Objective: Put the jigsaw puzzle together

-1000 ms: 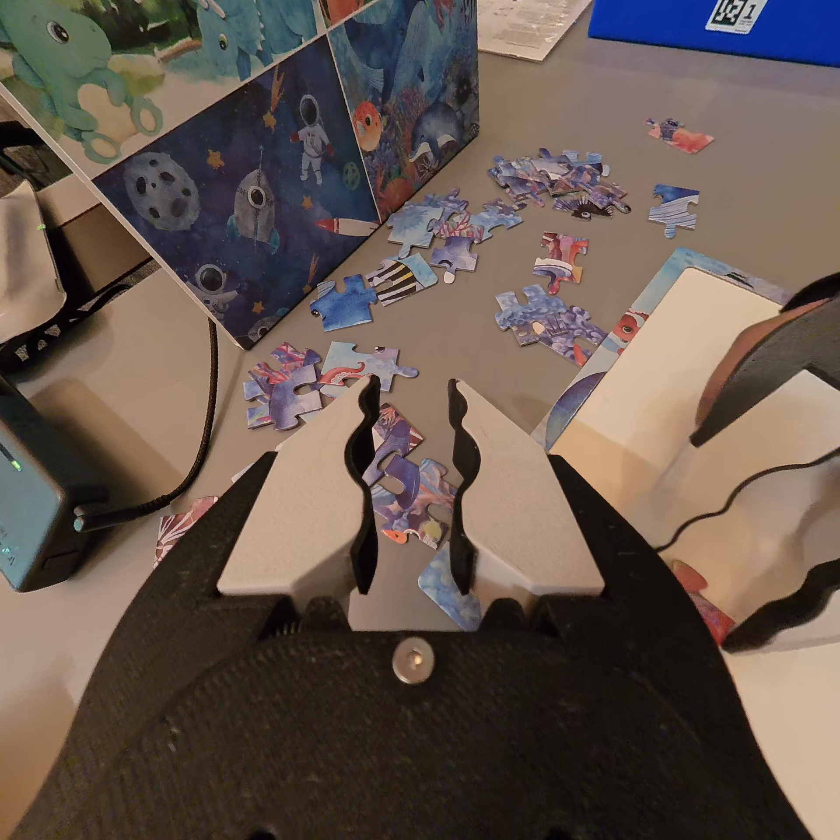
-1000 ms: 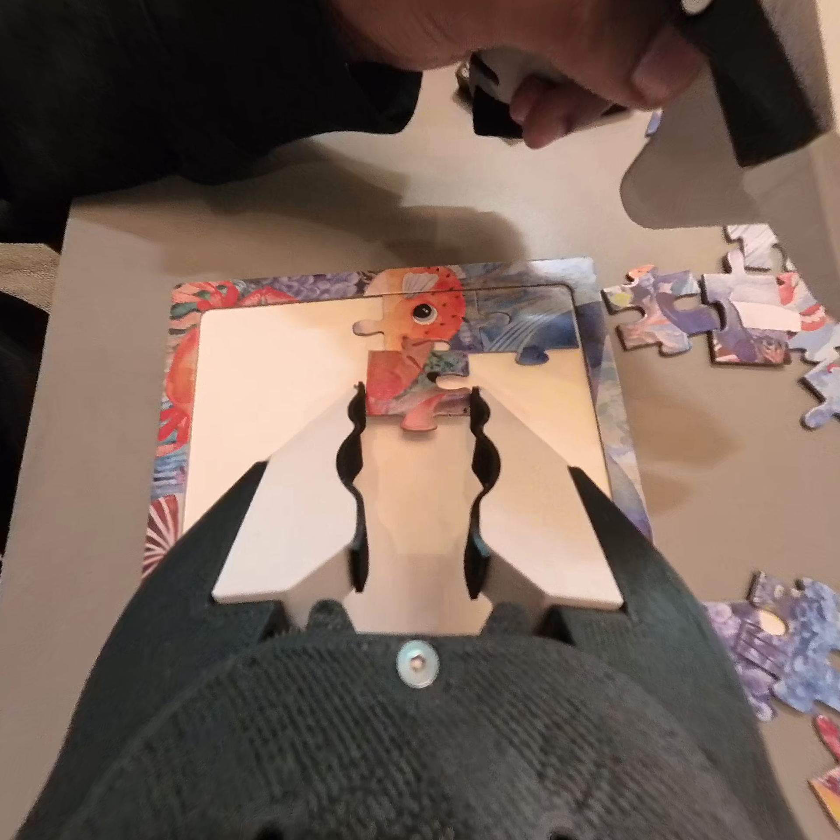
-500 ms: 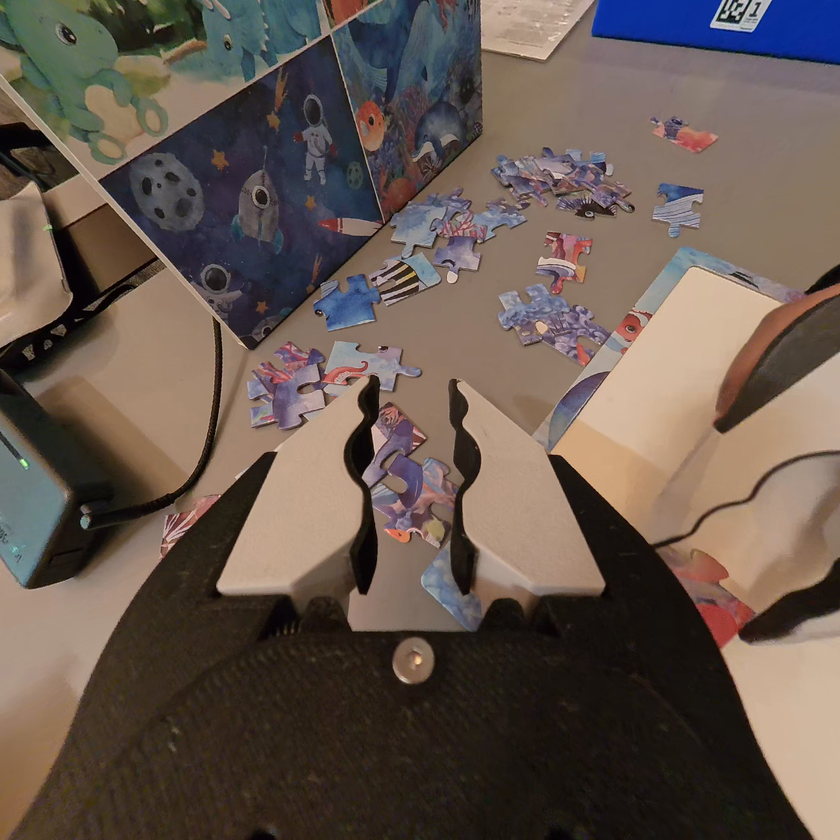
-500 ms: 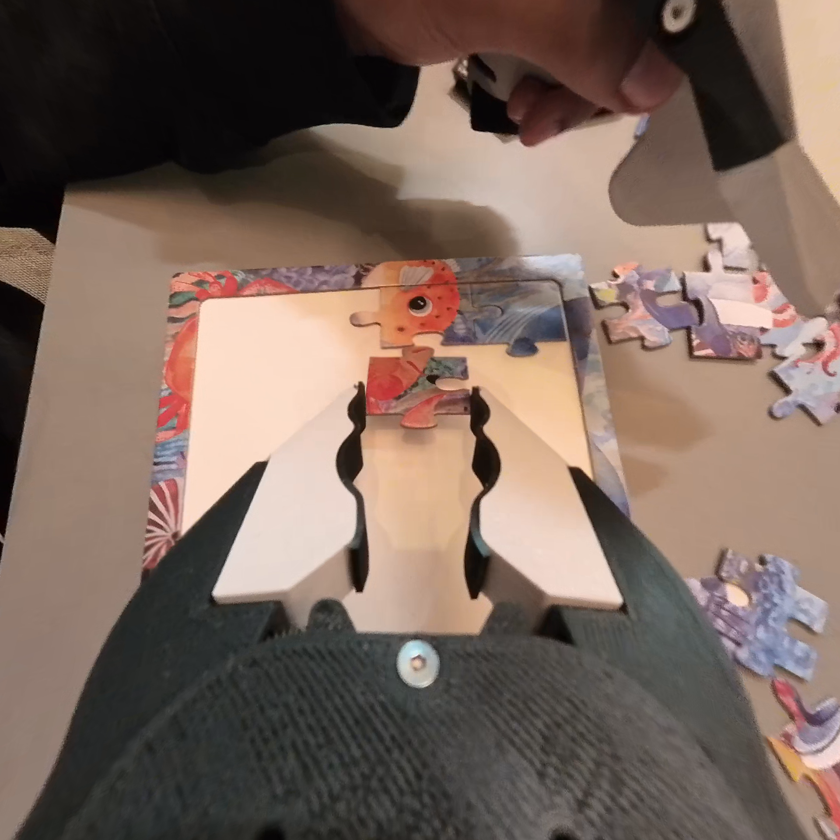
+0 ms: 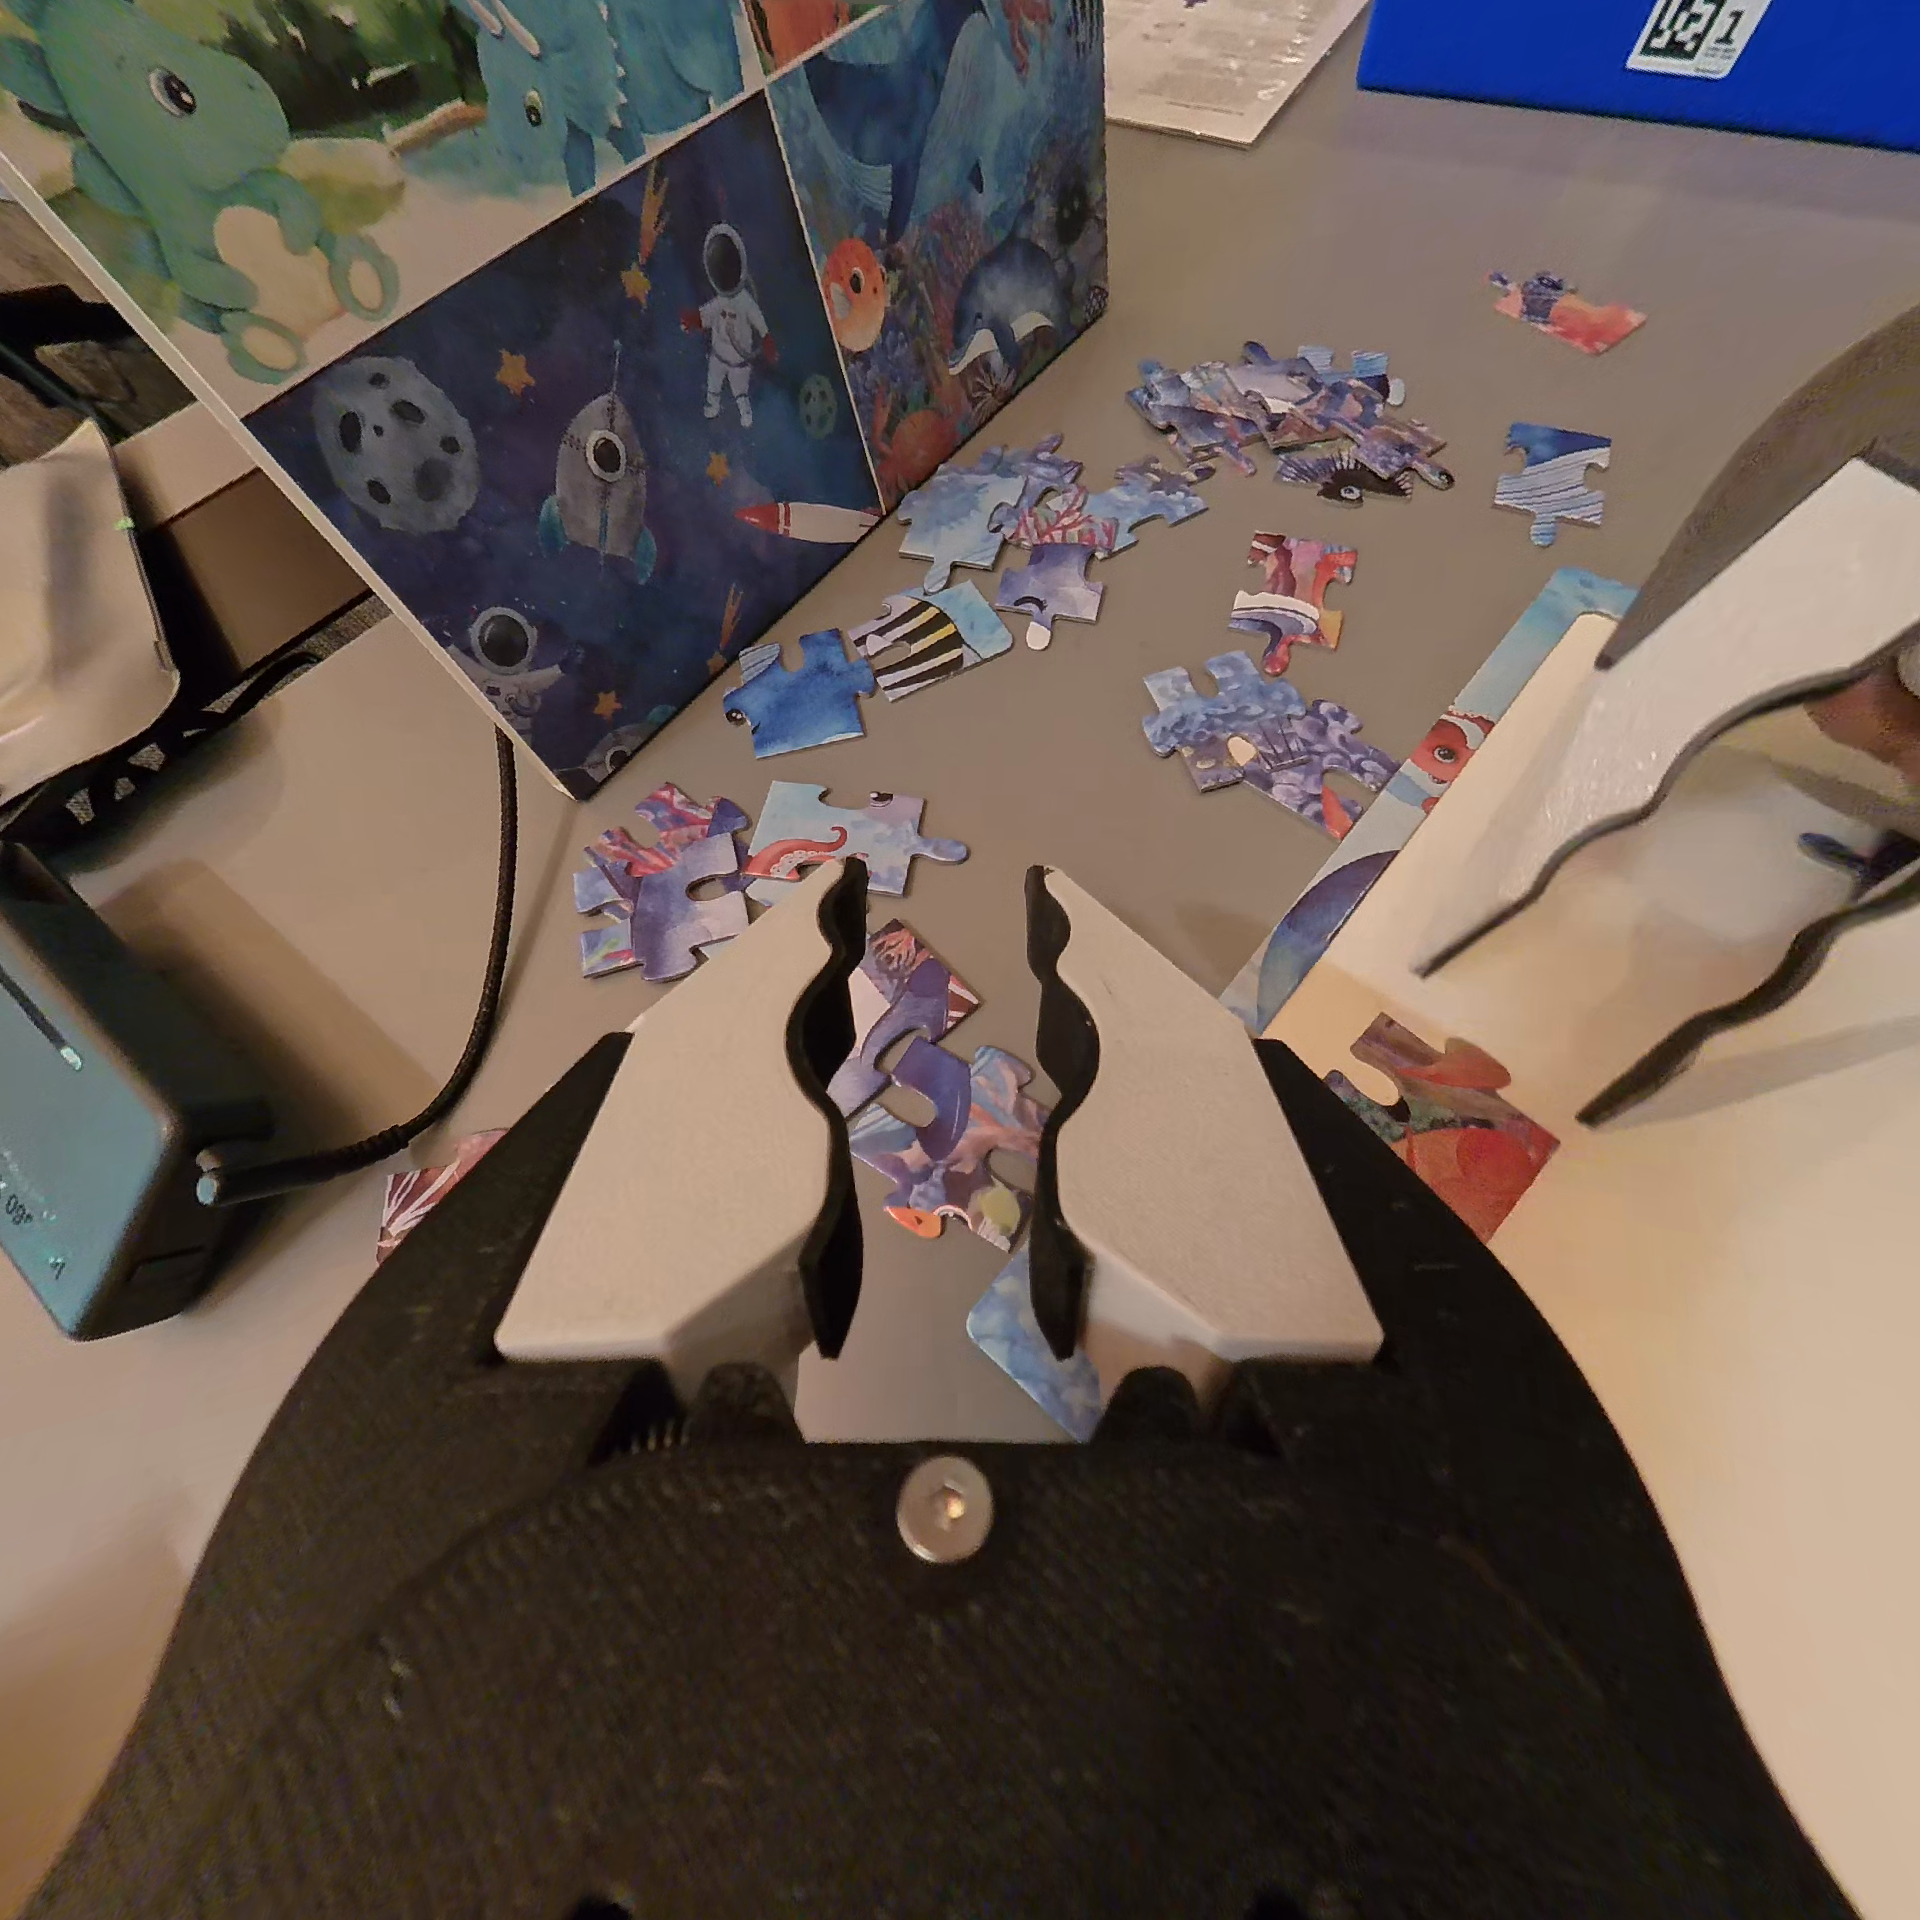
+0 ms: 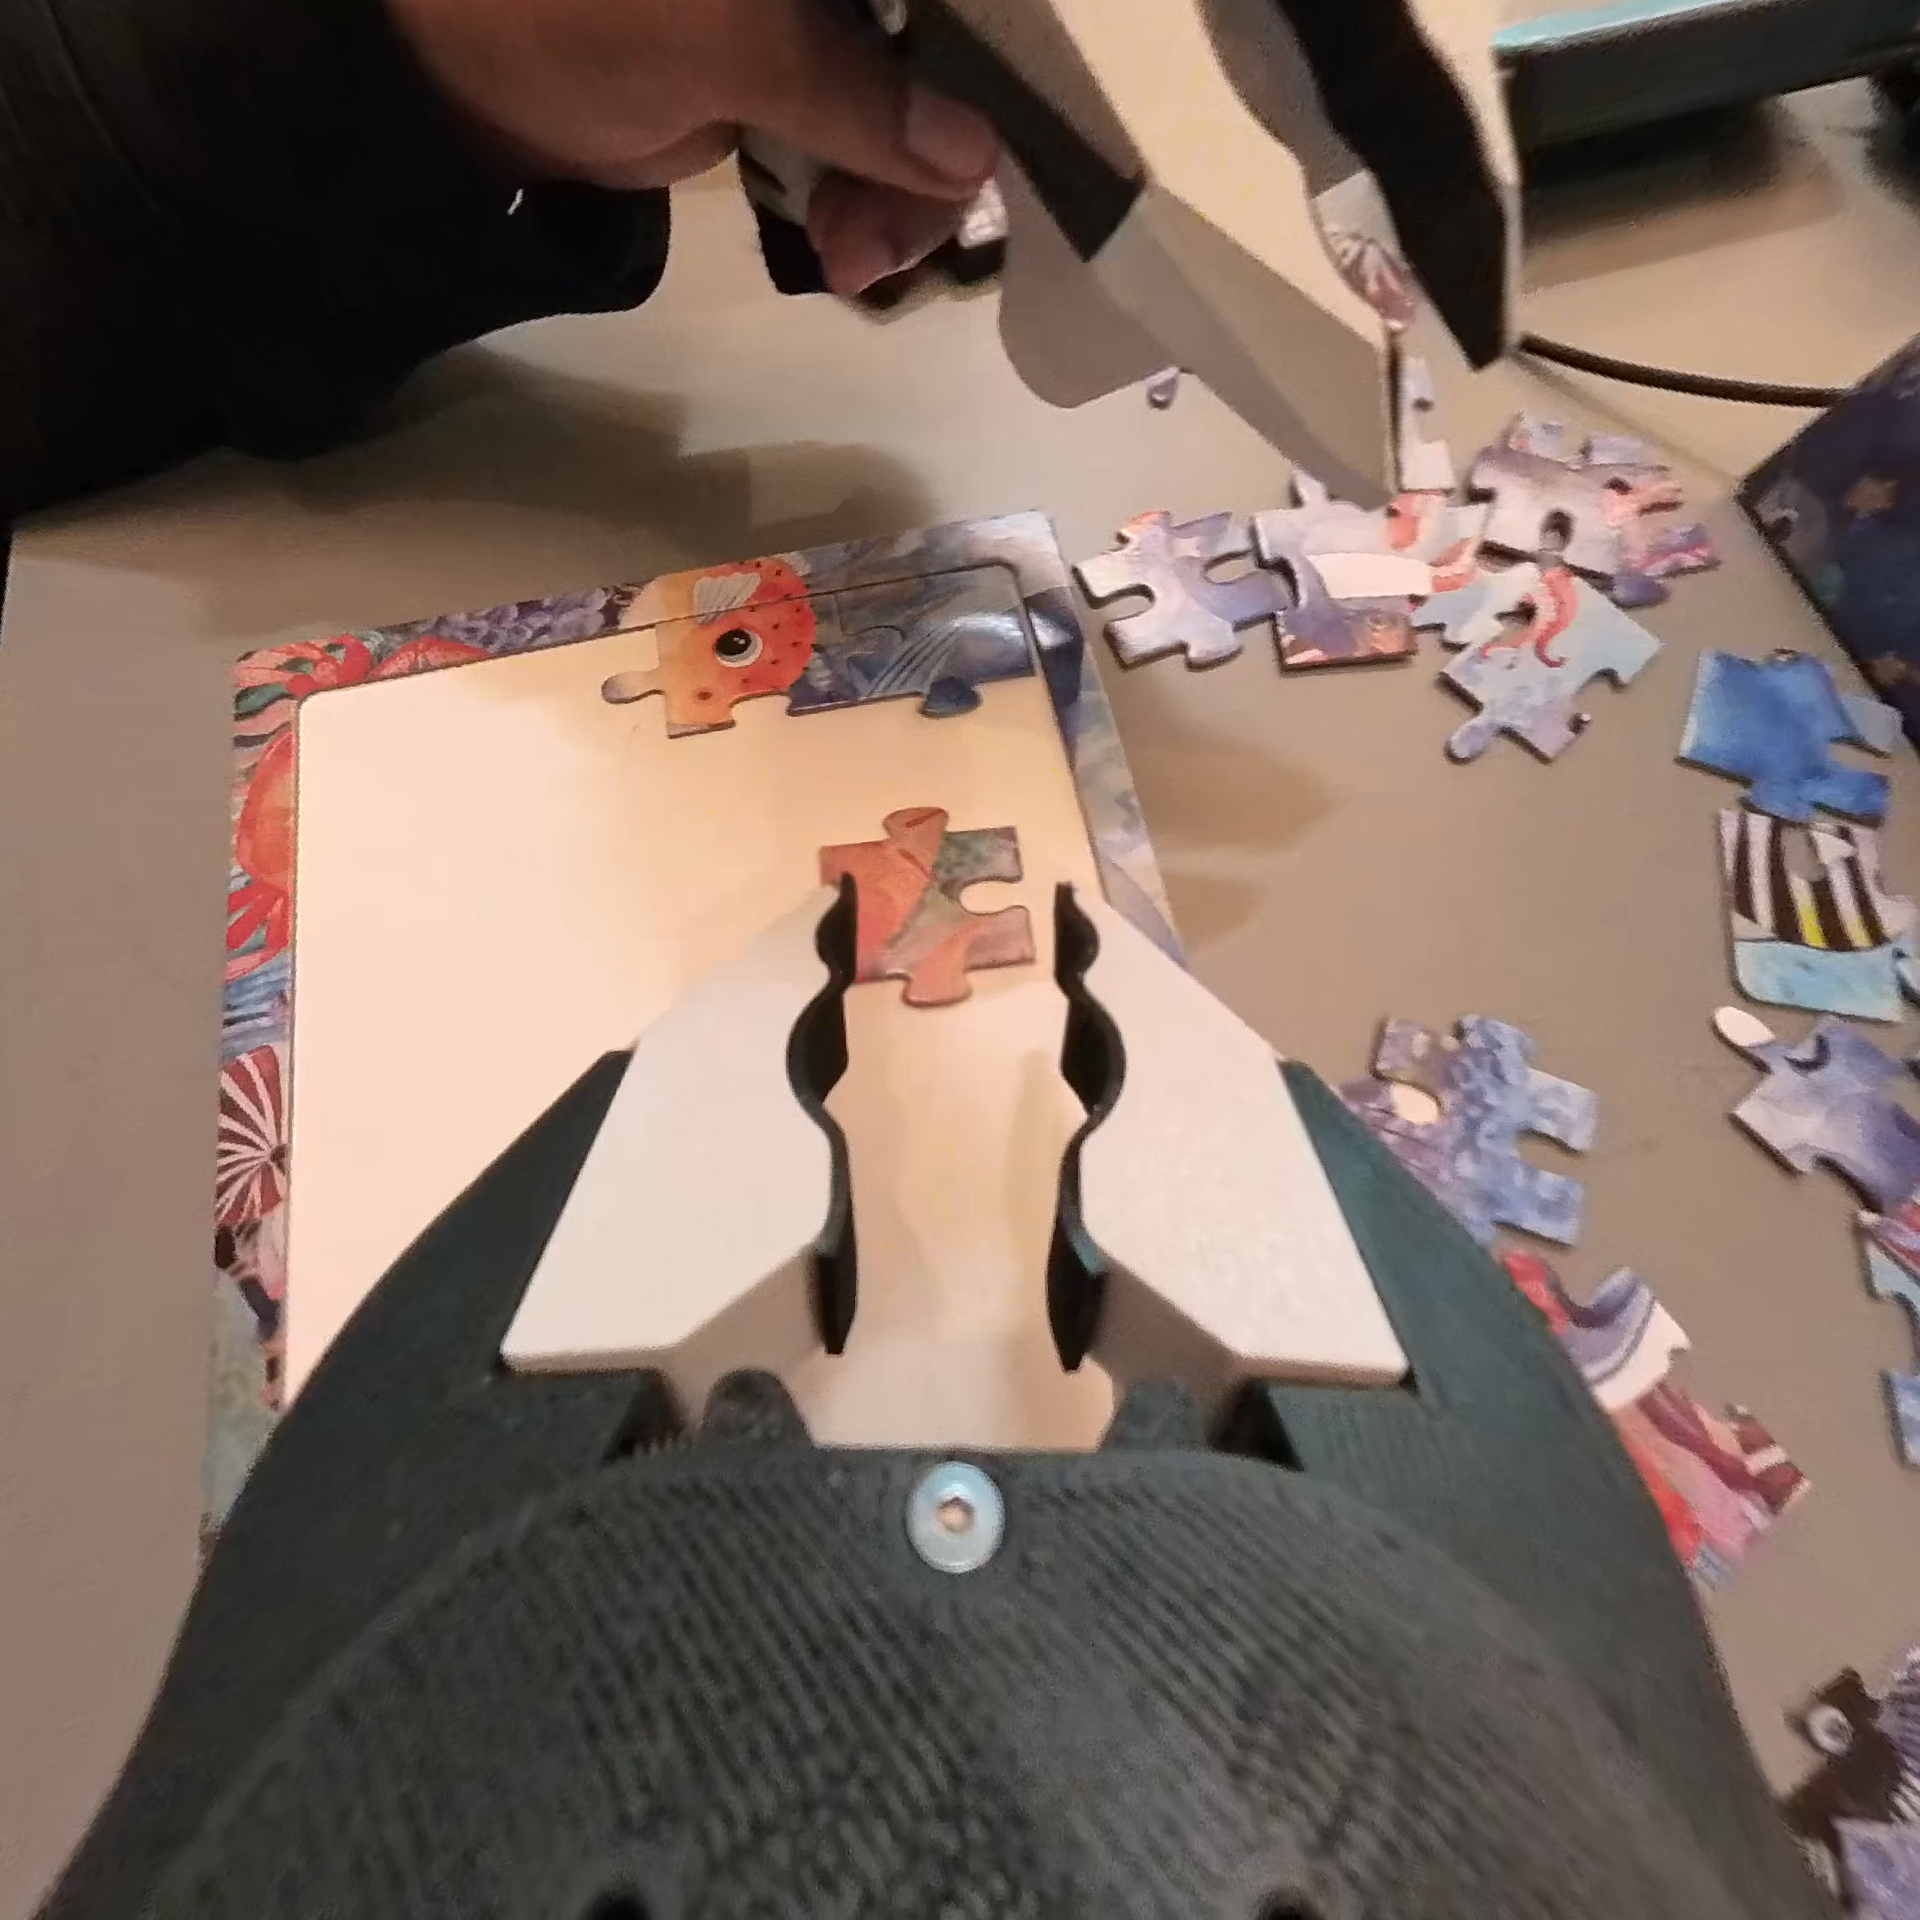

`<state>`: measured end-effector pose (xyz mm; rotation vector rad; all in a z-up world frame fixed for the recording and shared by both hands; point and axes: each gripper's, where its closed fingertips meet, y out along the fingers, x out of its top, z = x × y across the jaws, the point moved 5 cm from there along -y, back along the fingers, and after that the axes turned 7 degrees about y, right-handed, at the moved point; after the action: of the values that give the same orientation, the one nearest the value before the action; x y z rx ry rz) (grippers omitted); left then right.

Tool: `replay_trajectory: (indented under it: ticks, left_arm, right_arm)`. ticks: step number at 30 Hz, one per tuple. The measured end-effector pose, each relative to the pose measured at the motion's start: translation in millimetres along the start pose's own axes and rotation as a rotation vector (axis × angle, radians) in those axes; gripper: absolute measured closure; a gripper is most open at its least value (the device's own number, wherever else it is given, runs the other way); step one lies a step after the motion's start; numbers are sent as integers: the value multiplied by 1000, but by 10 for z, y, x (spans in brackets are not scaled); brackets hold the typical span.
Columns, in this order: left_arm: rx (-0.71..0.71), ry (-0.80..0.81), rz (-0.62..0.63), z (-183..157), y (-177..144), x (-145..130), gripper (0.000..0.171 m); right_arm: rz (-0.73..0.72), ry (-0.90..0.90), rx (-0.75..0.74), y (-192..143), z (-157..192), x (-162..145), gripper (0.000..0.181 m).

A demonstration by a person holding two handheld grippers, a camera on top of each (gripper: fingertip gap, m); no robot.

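So going left to right in the right wrist view: the puzzle tray [image 6: 260, 935] sits at the left end of the tabletop [image 6: 1299, 831], mostly bare inside. Along its far edge 2 pieces are already seated, the orange fish piece [image 6: 732, 649] and a blue piece [image 6: 914, 649] locked to its right.

The one that matters is the loose orange-and-teal piece [image 6: 935, 899]. It lies flat on the tray's bare floor toward the right edge, well apart from the fish piece and not joined to anything. The right gripper [image 6: 951, 904] hovers right over it, jaws spread about as wide as the piece and gripping nothing. The piece pokes out just past the fingertips, its knobs pointing up toward the far edge and right. My guess: it needs to go up and left to nest under the fish, so the right gripper is clearly the nearer one.

Further right, the left gripper [image 5: 945, 894] hangs over the loose pieces [image 5: 940, 1101] scattered on the tabletop beside the tray, jaws partly open with nothing clamped. The puzzle box [image 5: 665, 416] stands behind them.
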<state>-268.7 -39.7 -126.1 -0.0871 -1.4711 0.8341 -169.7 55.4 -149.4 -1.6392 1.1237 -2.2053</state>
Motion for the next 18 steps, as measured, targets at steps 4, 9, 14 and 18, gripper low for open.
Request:
replay_trajectory:
  ticks: [4,9,14,18]
  left_arm:
    - [-1,1,0,-4,2,1,143]
    - [-2,2,4,-8,11,-7,143]
    - [-4,-1,2,-7,13,-7,143]
    - [-7,-1,7,-11,25,-18,143]
  right_arm:
    - [-18,28,12,-30,-55,-16,128]
    - [54,-20,24,161,47,-104,122]
    - [93,-26,0,268,64,-157,122]
    - [72,1,2,263,36,-159,127]
